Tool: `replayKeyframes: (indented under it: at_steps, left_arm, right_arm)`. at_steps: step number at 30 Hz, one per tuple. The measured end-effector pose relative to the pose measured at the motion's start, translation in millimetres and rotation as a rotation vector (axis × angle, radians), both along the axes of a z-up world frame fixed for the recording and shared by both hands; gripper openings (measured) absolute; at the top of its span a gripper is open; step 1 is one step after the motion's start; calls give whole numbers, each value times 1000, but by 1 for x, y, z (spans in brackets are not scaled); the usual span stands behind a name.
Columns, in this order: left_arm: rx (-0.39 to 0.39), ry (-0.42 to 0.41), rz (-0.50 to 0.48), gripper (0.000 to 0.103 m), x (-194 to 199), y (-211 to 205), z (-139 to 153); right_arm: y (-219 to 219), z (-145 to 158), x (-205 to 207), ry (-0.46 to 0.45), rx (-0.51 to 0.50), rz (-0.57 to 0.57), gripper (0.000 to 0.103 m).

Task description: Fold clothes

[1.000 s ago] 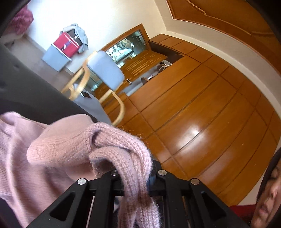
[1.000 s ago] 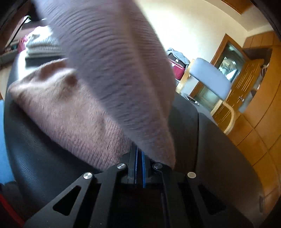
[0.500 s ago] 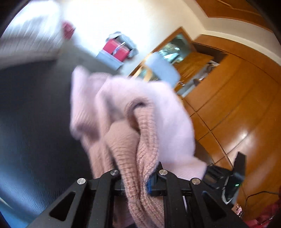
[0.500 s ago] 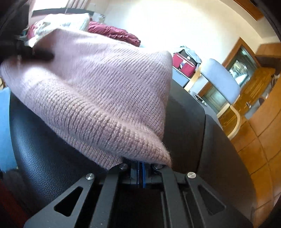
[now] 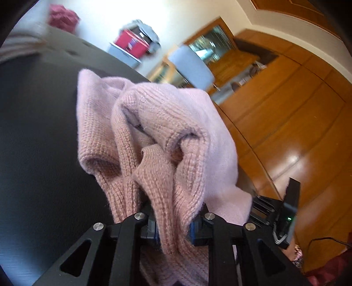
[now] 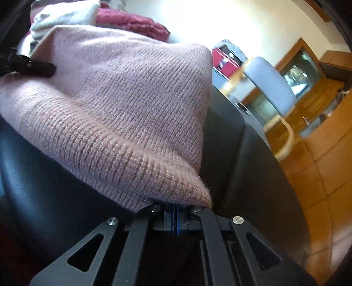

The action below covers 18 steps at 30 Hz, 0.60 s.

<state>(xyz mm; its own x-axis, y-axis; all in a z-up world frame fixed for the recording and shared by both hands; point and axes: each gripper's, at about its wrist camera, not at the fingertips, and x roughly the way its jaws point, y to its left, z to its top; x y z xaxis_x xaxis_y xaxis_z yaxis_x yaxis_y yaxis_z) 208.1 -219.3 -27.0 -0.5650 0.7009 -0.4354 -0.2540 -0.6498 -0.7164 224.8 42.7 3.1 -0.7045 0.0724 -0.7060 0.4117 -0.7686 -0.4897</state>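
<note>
Dark padded surface (image 5: 39, 154): black, leather-like, filling the left of both views; it carries the work.

Pink knitted sweater (image 5: 154, 136): lies bunched on the dark surface, gathered into thick ribbed folds in the left wrist view. In the right wrist view the same garment (image 6: 123, 105) spreads as a broad draped sheet with a ribbed hem along its lower edge.

Left gripper (image 5: 173, 224): a thick roll of the sweater's knit passes between its two blue pads. The jaws have just been opening and stand a little apart, with the fabric filling the gap and both pads on it.

Right gripper (image 6: 175, 216): jaws fully closed, blue pads together, pinching a corner of the sweater's hem at their tips. Its black body also shows at the right edge of the left wrist view, beside the sweater.

Background, left to right: other clothes piled (image 6: 66, 15) behind the sweater, white and dark red; a red case (image 5: 129, 44) against the white wall; a chair (image 6: 270, 88) with a pale blue back and light wooden frame; glossy wooden cabinets (image 5: 286, 99).
</note>
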Motion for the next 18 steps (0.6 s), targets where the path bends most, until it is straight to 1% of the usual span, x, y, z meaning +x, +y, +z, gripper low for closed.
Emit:
replayKeyframes:
  at_steps: [3,4,6,7,9,10,12,13,14,16,17,18]
  left_arm:
    - [10,-10,-105,19,-12,34,1]
    - [4,-11,-136,19,-16,46,2]
    - [-24,-5,-166,21,-21,62,6]
    - [-36,-3,-178,21,-24,68,8]
    - [-53,-4,-198,21,-28,77,11]
    - [-38,-16,-200,21,-31,76,12]
    - [-7,-38,-206,21,-34,72,12]
    - [10,-45,-211,21,-34,69,14]
    - [21,-48,-213,21,-34,67,15]
    - [26,-31,-209,21,-33,62,21]
    - [14,-22,-204,21,-32,62,25]
    - [-1,-13,-200,21,-31,61,27]
  right_arm:
    - [37,3,8,-43,13,-97,0]
    - [47,4,13,-47,-2,-113,0]
    - [68,6,22,-55,-34,-142,0]
    - [77,12,32,-57,-58,-122,1]
    - [89,23,51,-117,-133,-27,2]
    - [94,30,61,-146,-174,21,2]
    - [105,51,74,-197,-307,124,3]
    - [113,68,76,-191,-407,167,5]
    - [119,81,74,-172,-492,183,10]
    - [130,108,64,-118,-677,195,34]
    - [130,113,55,-97,-734,174,62]
    - [129,118,47,-75,-791,152,84]
